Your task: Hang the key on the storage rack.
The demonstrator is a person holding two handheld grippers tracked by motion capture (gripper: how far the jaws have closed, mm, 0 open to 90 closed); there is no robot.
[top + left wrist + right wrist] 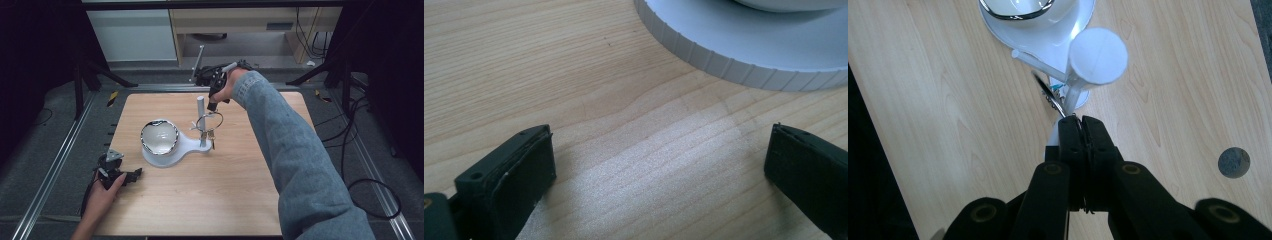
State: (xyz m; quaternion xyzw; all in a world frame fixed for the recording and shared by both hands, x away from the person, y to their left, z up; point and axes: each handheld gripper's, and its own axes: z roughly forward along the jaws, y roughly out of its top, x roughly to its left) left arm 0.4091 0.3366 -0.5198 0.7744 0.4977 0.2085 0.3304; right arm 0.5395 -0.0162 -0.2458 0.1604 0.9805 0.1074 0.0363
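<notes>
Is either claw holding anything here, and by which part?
The right claw pinches the key ring by its wire loop, beside the white post. The left claw stands open, holding nothing.

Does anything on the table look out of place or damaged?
Nothing stands out. The white stand sits flat on the table, its post upright. The right gripper pinches the key ring by the post.

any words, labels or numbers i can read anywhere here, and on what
None can be read.
White stand with its post: plain, no print.
Bowl: shiny rim, no marking.
Key ring pinched in the right tongs: keys too small to tell any stamping.
Left tongs and wooden table: no labels.
Grey plate on the furniture behind: too blurred to read.
</notes>
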